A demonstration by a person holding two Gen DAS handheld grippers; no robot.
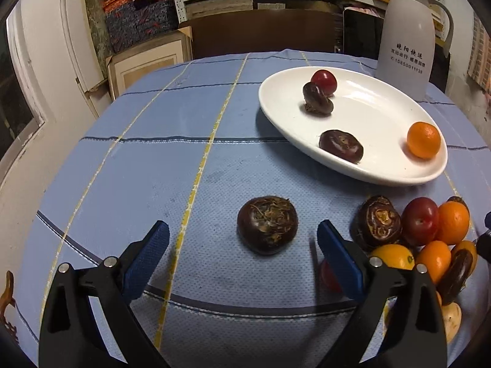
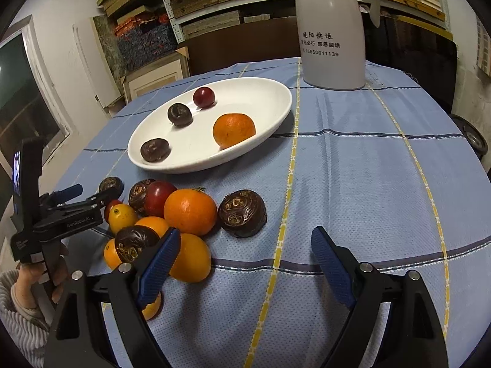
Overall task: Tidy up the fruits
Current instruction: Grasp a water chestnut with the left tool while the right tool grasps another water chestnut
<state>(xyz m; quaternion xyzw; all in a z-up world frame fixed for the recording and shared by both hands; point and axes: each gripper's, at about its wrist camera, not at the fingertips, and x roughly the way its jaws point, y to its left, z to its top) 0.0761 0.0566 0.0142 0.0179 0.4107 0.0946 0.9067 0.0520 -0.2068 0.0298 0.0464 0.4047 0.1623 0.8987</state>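
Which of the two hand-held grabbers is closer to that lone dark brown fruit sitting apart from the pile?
Left. The left gripper has the lone dark fruit just ahead between its open fingers. The right gripper hovers at the pile's other side, farther off.

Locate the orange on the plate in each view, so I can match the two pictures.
Left wrist view: the orange sits at the right, on the plate's right end near the rim.
Right wrist view: the orange sits centre-left, in the plate's right half, nearest the camera of the four fruits on it.
Shared landmark: the white jug standing behind the plate on the blue cloth.
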